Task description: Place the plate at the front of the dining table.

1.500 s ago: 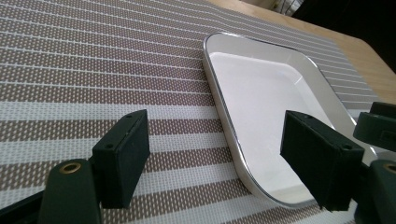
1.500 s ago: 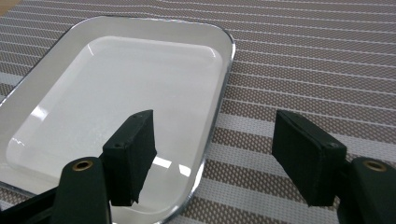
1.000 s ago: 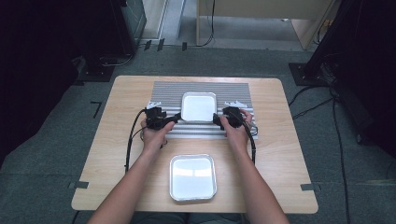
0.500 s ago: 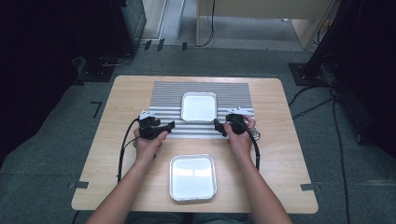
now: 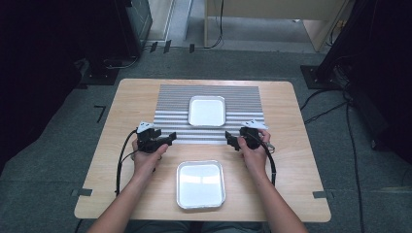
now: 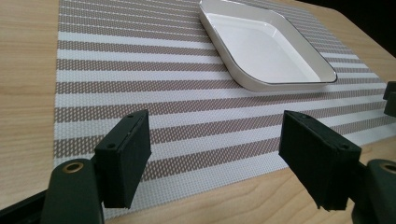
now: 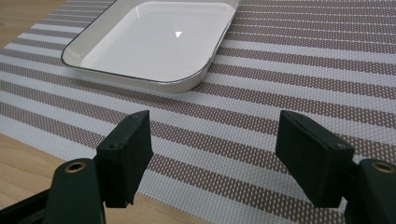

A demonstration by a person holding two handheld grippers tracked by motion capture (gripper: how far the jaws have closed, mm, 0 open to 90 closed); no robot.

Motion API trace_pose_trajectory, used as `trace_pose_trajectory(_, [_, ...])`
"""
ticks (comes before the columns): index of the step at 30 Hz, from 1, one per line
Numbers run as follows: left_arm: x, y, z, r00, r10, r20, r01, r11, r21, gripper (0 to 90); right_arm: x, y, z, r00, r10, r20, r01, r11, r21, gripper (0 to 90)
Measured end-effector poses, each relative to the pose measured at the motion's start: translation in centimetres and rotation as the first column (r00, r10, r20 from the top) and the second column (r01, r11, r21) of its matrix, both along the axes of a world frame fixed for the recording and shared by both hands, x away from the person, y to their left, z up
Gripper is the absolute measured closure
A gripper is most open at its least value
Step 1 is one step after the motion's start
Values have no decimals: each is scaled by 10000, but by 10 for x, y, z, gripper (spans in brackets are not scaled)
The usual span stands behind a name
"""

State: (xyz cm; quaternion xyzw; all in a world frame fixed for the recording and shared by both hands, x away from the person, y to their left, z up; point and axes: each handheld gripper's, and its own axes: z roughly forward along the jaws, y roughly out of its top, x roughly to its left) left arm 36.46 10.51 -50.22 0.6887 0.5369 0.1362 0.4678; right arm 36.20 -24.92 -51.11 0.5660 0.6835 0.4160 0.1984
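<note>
Both grippers hang just above the near edge of the striped placemat, and neither holds anything: the left gripper and the right gripper each show 2 black jaws standing wide apart with only woven stripes between them. The far tray, a white square dish with a thin dark rim, sits on the placemat toward its far side, centred between the hands and apart from both. A second near tray rests on the bare wood of the counter, near the person and between the forearms. The work in hand looks like a 2-handed approach to one of these trays, though which one cannot be told yet. To do it well, bring both grippers in level and at matching height, so that each pair of jaws meets opposite rims squarely. Keep the jaws wide until a rim lies well between the pads, then close evenly; a lopsided pinch on a shallow, smooth rim could tip or slide the tray across the mat.
</note>
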Motion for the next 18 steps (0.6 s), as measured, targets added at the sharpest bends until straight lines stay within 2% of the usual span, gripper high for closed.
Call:
trace_pose_trajectory(6, [-13, 10, -1, 9999, -111, -55, 111, 9999, -29, 251, -13, -4, 1, 9999, 82, 127, -79, 9996, -284, 272])
trace_pose_trajectory(13, [-26, 22, -1, 9999, -133, -58, 133, 9999, 66, 251, -29, -15, 1, 9999, 20, 133, -20, 10000, -17, 275])
trace_pose_trajectory(18, [-34, 31, -1, 9999, -108, -55, 107, 9999, -110, 251, -40, -23, 3, 9998, -12, 212, 11, 10000, 53, 277])
